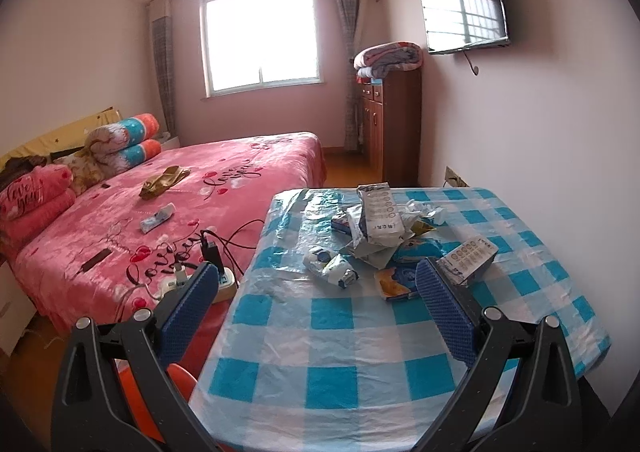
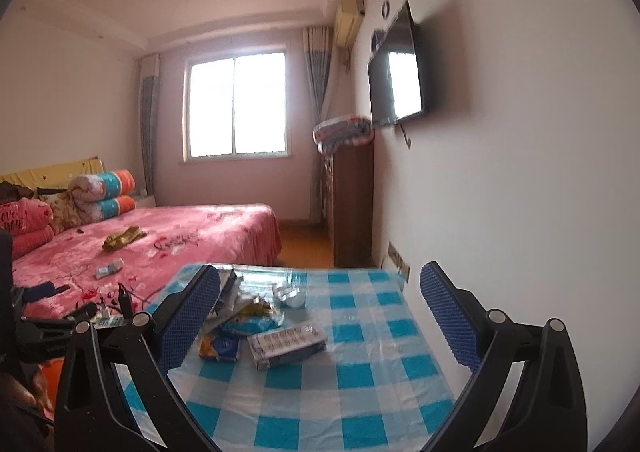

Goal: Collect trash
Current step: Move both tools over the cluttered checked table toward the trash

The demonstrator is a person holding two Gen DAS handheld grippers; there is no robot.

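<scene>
A pile of trash lies on a table with a blue-and-white checked cloth [image 1: 332,316]: a crumpled white milk carton [image 1: 378,218], small crushed wrappers [image 1: 334,266], a flat yellow-blue packet [image 1: 394,282] and a white box [image 1: 470,258]. My left gripper [image 1: 318,272] is open and empty, above the table's near half, short of the pile. In the right wrist view the white box [image 2: 286,344], the yellow-blue packet [image 2: 220,346] and the heap [image 2: 248,304] lie left of centre on the cloth [image 2: 352,372]. My right gripper [image 2: 320,280] is open and empty above the table.
A bed with a pink blanket [image 1: 168,204] stands left of the table, with a power strip and cables [image 1: 208,264] at its edge. A wooden cabinet [image 1: 394,124] and a wall TV [image 1: 466,0] are at the right wall. An orange stool [image 1: 180,376] sits under the table's left edge.
</scene>
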